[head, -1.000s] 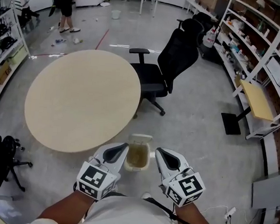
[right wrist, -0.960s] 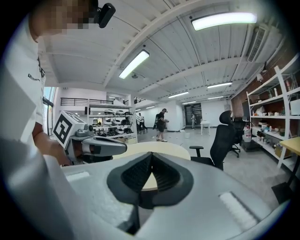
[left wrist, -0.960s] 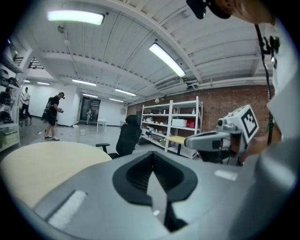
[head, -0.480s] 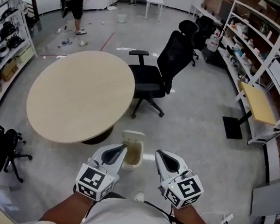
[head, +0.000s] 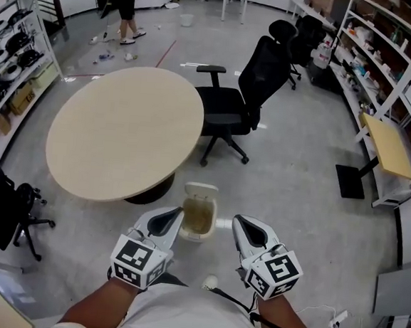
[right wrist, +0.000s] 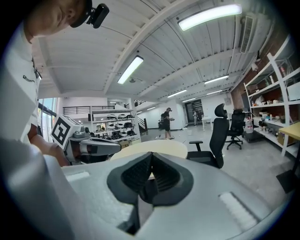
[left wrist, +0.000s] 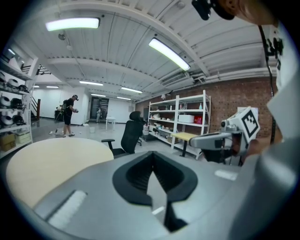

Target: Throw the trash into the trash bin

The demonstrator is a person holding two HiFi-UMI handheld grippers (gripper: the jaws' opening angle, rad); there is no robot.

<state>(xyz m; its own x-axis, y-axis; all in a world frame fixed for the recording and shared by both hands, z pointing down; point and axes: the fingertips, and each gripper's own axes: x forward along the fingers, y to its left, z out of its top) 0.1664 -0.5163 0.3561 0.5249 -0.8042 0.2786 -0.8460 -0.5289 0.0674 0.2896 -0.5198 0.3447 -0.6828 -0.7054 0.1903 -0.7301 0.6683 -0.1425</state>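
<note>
A: Where is the trash bin point(head: 202, 191)?
B: On the grey floor point(head: 295, 203), just on the near side of the round counter point(head: 122, 131). In the head view it shows between the tips of the left gripper point(head: 175, 213) and the right gripper point(head: 240, 221).
A: Anything legible?
B: Black-and-white square markers on each cube point(head: 138, 261). The print on the sleeve point(right wrist: 29, 79) is too small to read.
A: Change from a second ago?
B: The counter's dark foot point(head: 149, 190) was hidden under the top. It now shows left of the bin.
A: How does the bin lie?
B: Upright, mouth up, brownish inside. Its long axis runs near to far.
A: Jaws?
B: Both pairs are closed together, with nothing between them.
</note>
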